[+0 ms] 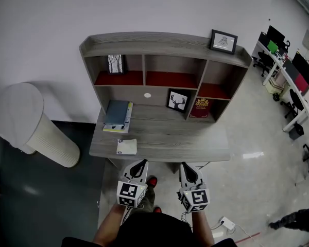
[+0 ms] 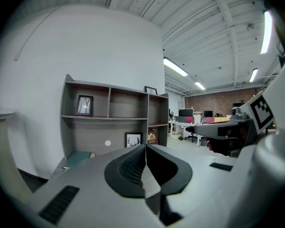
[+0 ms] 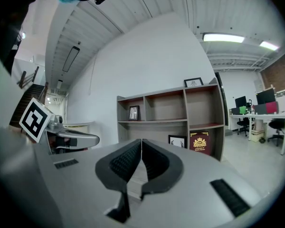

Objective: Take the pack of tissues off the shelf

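Note:
A small white pack of tissues (image 1: 126, 146) lies flat on the grey desk top (image 1: 170, 138), near its front left edge, below the shelf unit (image 1: 165, 60). My left gripper (image 1: 139, 165) hovers just in front of the desk edge, to the right of the pack, with its jaws shut and nothing between them (image 2: 145, 148). The right gripper (image 1: 187, 168) hangs beside it at the same edge, also shut and empty (image 3: 141, 144). Both point level at the shelf. Neither gripper view shows the pack.
A stack of teal books (image 1: 117, 115) lies at the desk's back left. A deer picture (image 1: 178, 100) and a red box (image 1: 201, 107) stand under the shelves. A framed print (image 1: 115, 64) fills the upper left compartment. A white ribbed cylinder (image 1: 28, 122) stands left of the desk.

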`<control>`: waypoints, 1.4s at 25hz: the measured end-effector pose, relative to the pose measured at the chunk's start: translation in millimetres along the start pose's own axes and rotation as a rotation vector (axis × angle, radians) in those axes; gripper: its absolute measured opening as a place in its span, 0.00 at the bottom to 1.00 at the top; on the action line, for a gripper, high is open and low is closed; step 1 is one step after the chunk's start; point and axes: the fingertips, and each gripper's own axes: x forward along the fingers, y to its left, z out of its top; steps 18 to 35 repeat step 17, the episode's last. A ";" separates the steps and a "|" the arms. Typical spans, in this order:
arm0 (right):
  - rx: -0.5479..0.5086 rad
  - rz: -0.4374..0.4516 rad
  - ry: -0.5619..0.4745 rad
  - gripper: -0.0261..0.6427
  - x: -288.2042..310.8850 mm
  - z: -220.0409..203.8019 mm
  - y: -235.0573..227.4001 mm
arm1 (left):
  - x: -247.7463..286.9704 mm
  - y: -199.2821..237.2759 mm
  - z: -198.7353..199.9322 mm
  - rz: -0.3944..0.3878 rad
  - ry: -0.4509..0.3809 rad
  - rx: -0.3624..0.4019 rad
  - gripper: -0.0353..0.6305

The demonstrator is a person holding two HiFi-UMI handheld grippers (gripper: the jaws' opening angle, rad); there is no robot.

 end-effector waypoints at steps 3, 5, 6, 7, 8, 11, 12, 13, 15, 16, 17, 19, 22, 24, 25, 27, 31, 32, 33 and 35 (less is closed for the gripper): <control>-0.002 -0.001 -0.004 0.08 -0.9 -0.7 -2.3 | 0.9 -1.1 0.5 0.002 -0.002 0.002 0.07; -0.001 -0.002 -0.004 0.08 -1.7 -0.6 -3.3 | 1.1 -1.7 0.5 0.003 -0.003 0.001 0.07; -0.001 -0.003 -0.003 0.08 -2.0 -0.6 -3.7 | 0.9 -1.9 0.4 0.003 0.000 0.001 0.07; -0.001 -0.003 -0.003 0.08 -2.2 -0.8 -4.2 | 0.8 -2.1 0.1 0.004 0.003 0.000 0.07; 0.000 -0.004 -0.002 0.08 -2.2 -1.1 -4.8 | 0.9 -2.1 -0.2 0.005 0.006 0.000 0.07; 0.001 -0.005 -0.001 0.08 -1.3 -2.1 -6.4 | 2.2 -1.8 -0.4 0.005 0.006 0.002 0.07; 0.001 -0.005 0.000 0.08 -1.1 -2.4 -6.6 | 2.5 -1.6 -0.3 0.006 0.006 0.003 0.07; 0.001 -0.004 -0.001 0.08 -0.9 -2.4 -6.7 | 2.6 -1.3 -0.2 0.007 0.005 0.003 0.07; 0.003 -0.003 -0.001 0.08 -0.4 -2.4 -6.8 | 3.0 -0.7 0.3 0.009 0.005 0.005 0.07; 0.004 -0.003 -0.001 0.08 -0.1 -2.4 -7.1 | 3.3 -0.4 0.6 0.009 0.004 0.005 0.07; 0.005 -0.002 -0.002 0.08 0.2 -2.4 -7.3 | 3.6 -0.2 0.9 0.010 0.003 0.005 0.07; 0.005 -0.002 -0.002 0.08 0.2 -2.4 -7.3 | 3.6 -0.2 0.9 0.010 0.003 0.005 0.07; 0.005 -0.002 -0.002 0.08 0.2 -2.4 -7.3 | 3.6 -0.2 0.9 0.010 0.003 0.005 0.07; 0.005 -0.002 -0.002 0.08 0.2 -2.4 -7.3 | 3.6 -0.2 0.9 0.010 0.003 0.005 0.07; 0.005 -0.002 -0.002 0.08 0.2 -2.4 -7.3 | 3.6 -0.2 0.9 0.010 0.003 0.005 0.07; 0.005 -0.002 -0.002 0.08 0.2 -2.4 -7.3 | 3.6 -0.2 0.9 0.010 0.003 0.005 0.07; 0.005 -0.002 -0.002 0.08 0.2 -2.4 -7.3 | 3.6 -0.2 0.9 0.010 0.003 0.005 0.07; 0.005 -0.002 -0.002 0.08 0.2 -2.4 -7.3 | 3.6 -0.2 0.9 0.010 0.003 0.005 0.07; 0.005 -0.002 -0.002 0.08 0.2 -2.4 -7.3 | 3.6 -0.2 0.9 0.010 0.003 0.005 0.07; 0.005 -0.002 -0.002 0.08 0.2 -2.4 -7.3 | 3.6 -0.2 0.9 0.010 0.003 0.005 0.07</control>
